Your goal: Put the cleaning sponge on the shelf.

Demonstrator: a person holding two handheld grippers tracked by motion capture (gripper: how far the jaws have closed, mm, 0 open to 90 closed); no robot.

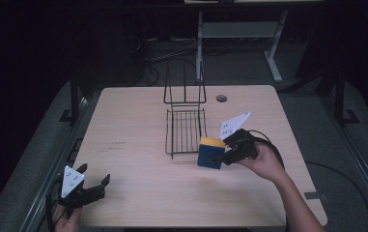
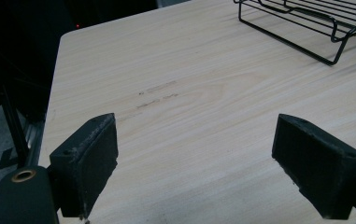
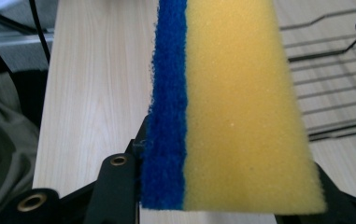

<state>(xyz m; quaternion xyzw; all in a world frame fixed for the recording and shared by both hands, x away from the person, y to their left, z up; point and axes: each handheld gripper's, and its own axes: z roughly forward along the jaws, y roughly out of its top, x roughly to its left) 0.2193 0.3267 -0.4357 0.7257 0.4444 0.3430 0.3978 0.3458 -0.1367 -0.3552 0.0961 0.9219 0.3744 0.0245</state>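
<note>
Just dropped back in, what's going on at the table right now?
The right claw is shut on a yellow and blue sponge, holding it on edge just beside the near right corner of the black wire rack. The left claw sits open near the table's near left corner, holding nothing. The rack's flat grid looks empty.

No legible text, label, brand, number or sign appears on any surface; the faint dark marks on the table top point(image 2: 157, 95) are scuffs, not characters; the small dots on the grey plates of the grippers are too small to read as markings.
</note>
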